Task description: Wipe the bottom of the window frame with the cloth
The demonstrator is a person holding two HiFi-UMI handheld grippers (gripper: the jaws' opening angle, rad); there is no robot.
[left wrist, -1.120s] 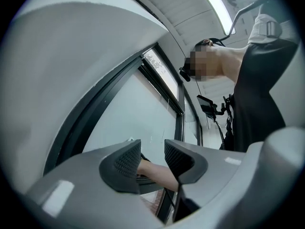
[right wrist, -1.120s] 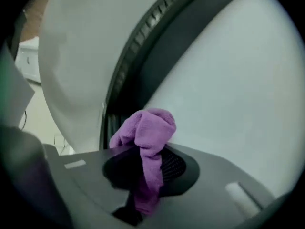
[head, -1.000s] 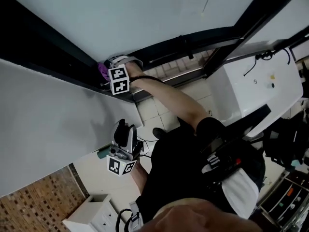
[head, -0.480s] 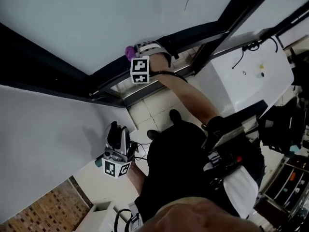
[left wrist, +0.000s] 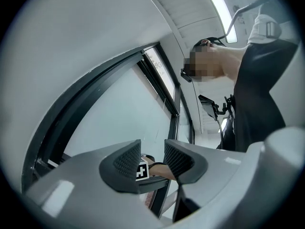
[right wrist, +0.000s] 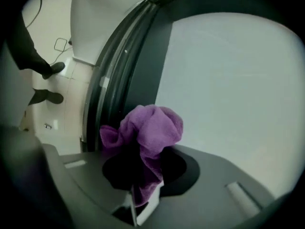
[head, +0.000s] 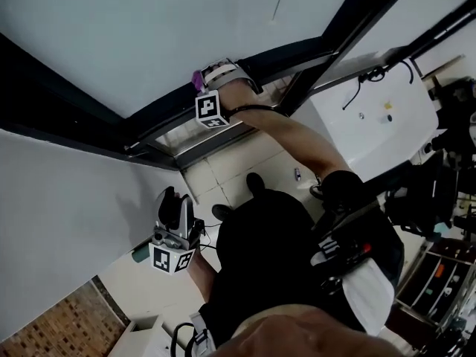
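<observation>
The right gripper (right wrist: 143, 168) has its jaws clamped on a bunched purple cloth (right wrist: 151, 128), which sprouts past the jaw tips and sits against the dark bottom rail of the window frame (right wrist: 119, 75), just beside the pale glass (right wrist: 228, 80). The head view shows the arm reaching out to that rail, with the cloth tucked into the channel. To wipe well, I judge it best to keep the cloth pressed down into the groove, not skimming the glass, and to run it along the rail in 1 steady pass toward the upright bar (head: 316, 58), with the grip firm enough that the wad does not pull free on the rail's edges. The left gripper (left wrist: 152, 159) hangs low beside the white wall (head: 67, 199); its jaws are a little apart and nothing is between them, only the far frame seen through the gap. Compared with 1 second ago, the right gripper has travelled along the rail, away from the left corner and nearer the upright bar, while the left one has stayed idle.
</observation>
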